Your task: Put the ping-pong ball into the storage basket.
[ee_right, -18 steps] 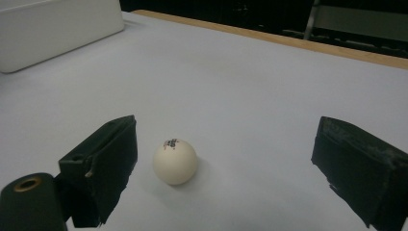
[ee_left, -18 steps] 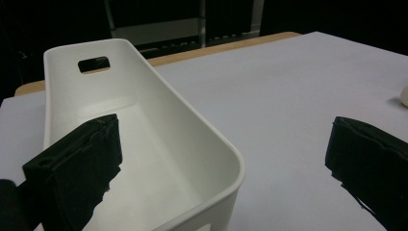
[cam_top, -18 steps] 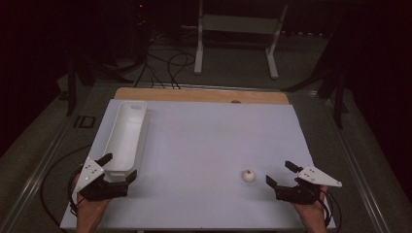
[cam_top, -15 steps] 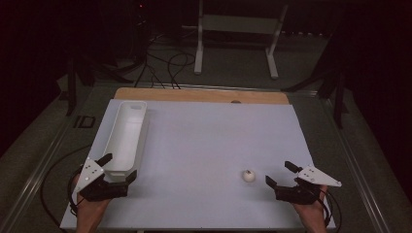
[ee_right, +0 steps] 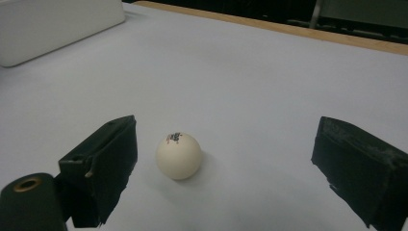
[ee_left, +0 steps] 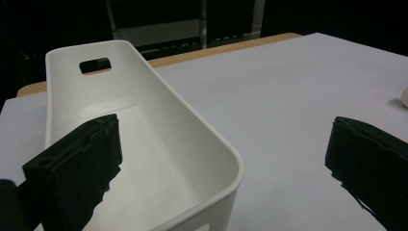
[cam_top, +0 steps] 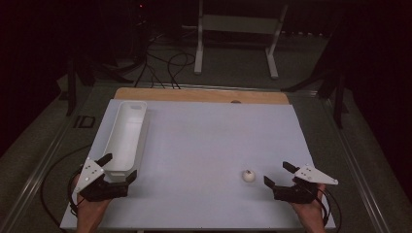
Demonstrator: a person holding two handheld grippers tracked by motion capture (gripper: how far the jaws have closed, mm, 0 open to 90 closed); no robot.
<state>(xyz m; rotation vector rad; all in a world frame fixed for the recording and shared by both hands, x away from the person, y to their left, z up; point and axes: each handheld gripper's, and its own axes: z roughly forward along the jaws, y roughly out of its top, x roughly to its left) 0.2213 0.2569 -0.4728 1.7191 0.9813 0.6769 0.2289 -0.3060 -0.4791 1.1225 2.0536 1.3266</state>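
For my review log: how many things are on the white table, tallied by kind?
White ball: 1
White long bin: 1
Hand-held black grippers: 2, left gripper and right gripper
Total: 4

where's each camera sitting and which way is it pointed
High view: above the person's side of the table, looking forward and down on the white table; both hands show, with the left gripper and right gripper.
Left gripper view: rides the left gripper, looking along its open jaws into the near end of the white bin.
Right gripper view: rides the right gripper, looking low across the table at the white ball between its open jaws.
Shared: bin and ball also show from above.
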